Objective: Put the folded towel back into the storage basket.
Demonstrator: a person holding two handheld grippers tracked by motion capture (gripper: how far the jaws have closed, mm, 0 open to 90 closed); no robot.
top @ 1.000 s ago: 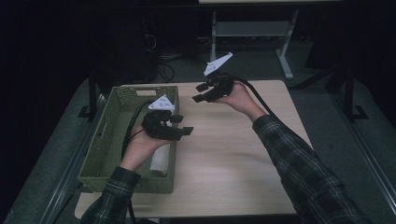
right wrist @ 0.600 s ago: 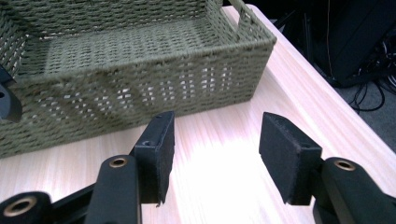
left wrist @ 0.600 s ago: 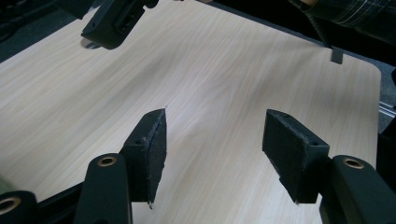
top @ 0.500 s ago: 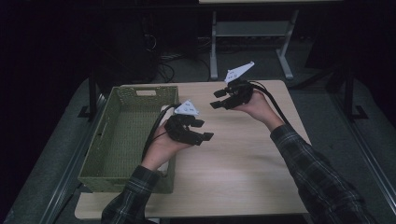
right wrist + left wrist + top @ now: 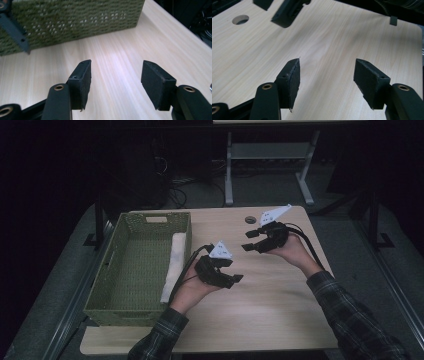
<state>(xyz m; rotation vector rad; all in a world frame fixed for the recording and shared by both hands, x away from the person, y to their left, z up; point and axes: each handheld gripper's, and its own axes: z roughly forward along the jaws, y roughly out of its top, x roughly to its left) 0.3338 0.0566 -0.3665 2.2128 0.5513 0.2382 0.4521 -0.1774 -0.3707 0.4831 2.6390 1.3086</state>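
The work appears largely done: a white rolled cloth (image 5: 175, 265) is seen lying inside the green woven basket (image 5: 140, 307), and both tongs are held empty above the bare table (image 5: 280, 315). Nothing further waiting to be picked up can be made out on the table, so little is judged to remain beyond withdrawing the hands, unless more items are to be brought in from outside the pictures.

The table, of pale wood grain, lies under both tongs. A round cable hole (image 5: 240, 19) is seen in it beyond the left tongs in the left gripper view.

The basket stands to the left of the left tongs (image 5: 231, 279), close beside the forearm that carries them. It is rectangular, olive green, with perforated walls and a handle slot in the far end. In the right gripper view its side wall (image 5: 75, 20) is seen ahead of the right tongs, standing upright on the table.

The cloth lies along the basket's wall nearest the left tongs, stretched lengthwise, its far end leaning against that wall. It looks soft, white and loosely rolled, with no tongs touching it.

The left tongs (image 5: 327, 82) are spread wide, with nothing between the black pads but the table below. The right tongs (image 5: 115, 82) are likewise spread and empty; in the high view they (image 5: 252, 241) are held farther away and to the right of the left tongs, pointing toward the basket, well apart from the cloth.
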